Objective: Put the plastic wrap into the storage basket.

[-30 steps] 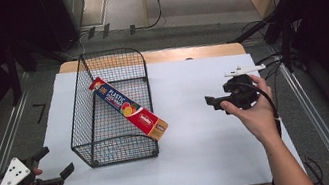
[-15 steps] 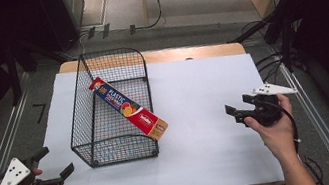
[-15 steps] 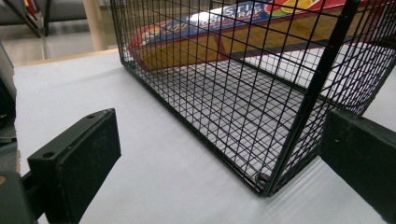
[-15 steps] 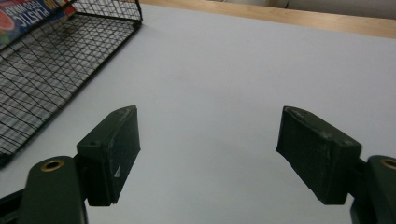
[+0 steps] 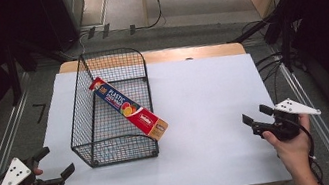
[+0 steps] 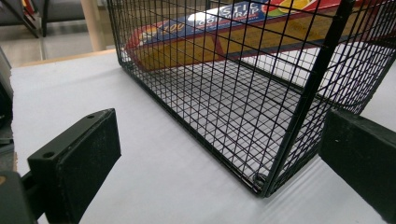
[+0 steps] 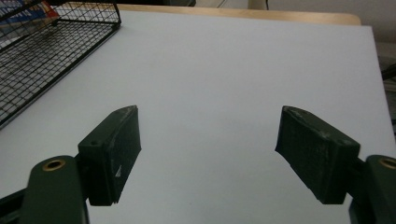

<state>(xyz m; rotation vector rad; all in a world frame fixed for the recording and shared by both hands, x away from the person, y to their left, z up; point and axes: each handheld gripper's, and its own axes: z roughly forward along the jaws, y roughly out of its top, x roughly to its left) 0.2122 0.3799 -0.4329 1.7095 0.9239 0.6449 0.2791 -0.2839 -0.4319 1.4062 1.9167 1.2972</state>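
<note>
White sheet over a wooden table (image 5: 206,51), dark room around it, cables on the floor at the far side. One wire basket (image 5: 113,108) sits toward the left edge, and one long box (image 5: 127,108) of plastic wrap lies in it slantwise, its near end poking up over the basket's right rim. My guess is the box is just too long to lie flat across, so it ends up propped on the rim like that.

Two grippers, one per hand. Left gripper (image 5: 51,162) is down at the near left corner, just beside the basket's near corner, jaws spread wide with nothing between them. In the left gripper view the basket's corner post stands right in front of the gap, box visible through the mesh. Right gripper (image 5: 256,115) hangs by the right edge, well apart from the basket, jaws also wide apart and empty, aimed across bare sheet toward the basket.

With both hands parked at the near edge and nothing gripped, it looks like a rest pose to me.
</note>
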